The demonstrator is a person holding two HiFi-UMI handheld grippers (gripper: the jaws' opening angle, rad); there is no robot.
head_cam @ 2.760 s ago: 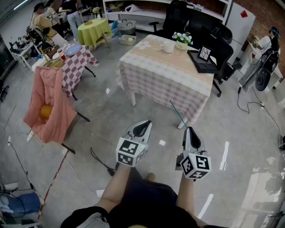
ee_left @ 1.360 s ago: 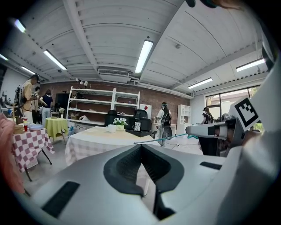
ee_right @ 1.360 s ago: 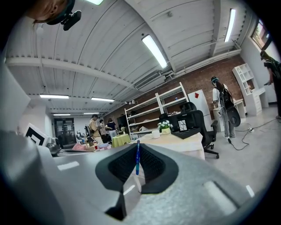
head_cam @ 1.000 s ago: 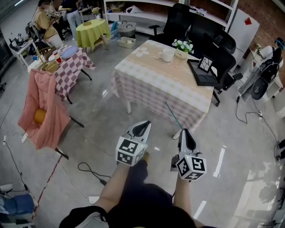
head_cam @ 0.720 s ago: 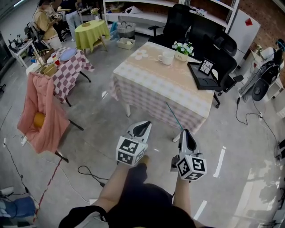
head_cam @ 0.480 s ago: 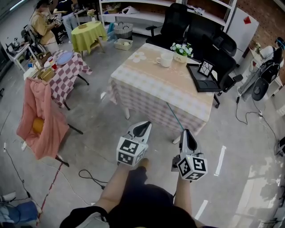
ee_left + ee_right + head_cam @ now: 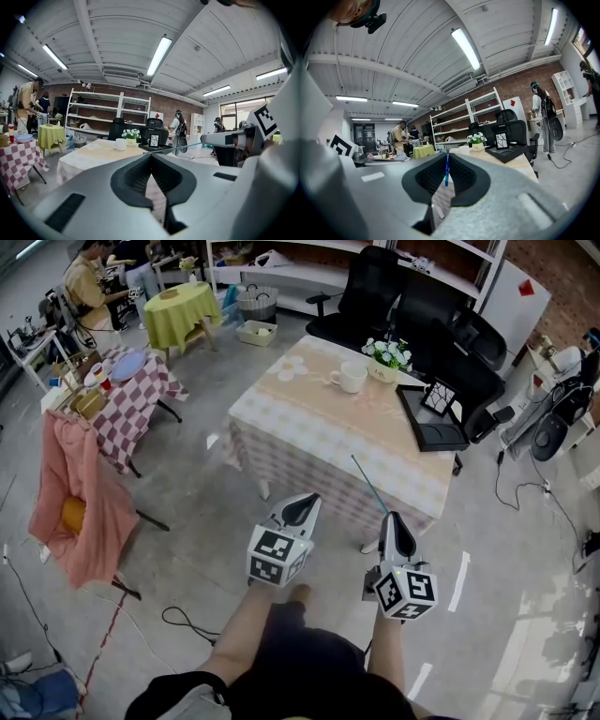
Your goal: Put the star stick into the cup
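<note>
1. Concrete floor fills a big workshop room, with a cloth-covered worktop [image 7: 323, 423] ahead of the person and black office chairs behind it.
2. On the far side of that worktop stands the white cup [image 7: 352, 377], just beside a small pot of white flowers [image 7: 386, 356]. It is well apart from both tools.
3. The right tool [image 7: 393, 517] is closed on the star stick [image 7: 368, 484], a thin teal rod. The right gripper view shows the stick [image 7: 446, 168] pinched upright between the jaws, with the cup [image 7: 463, 150] small in the distance beyond.
4. The left tool [image 7: 302, 499] is closed too, with nothing between its jaws. In its own view, the left tool [image 7: 151, 157] looks over at the stick [image 7: 178, 147] crossing from the right.
5. The stick's long axis runs forward and slightly left from the right tool, and its free end is over the near edge of the worktop. The star end is too small to make out.
6. The cup lies further along roughly that same line, ahead and a little left. The carrying right tool probably needs to close that gap, then tip the stick upright above the cup's mouth.
</note>
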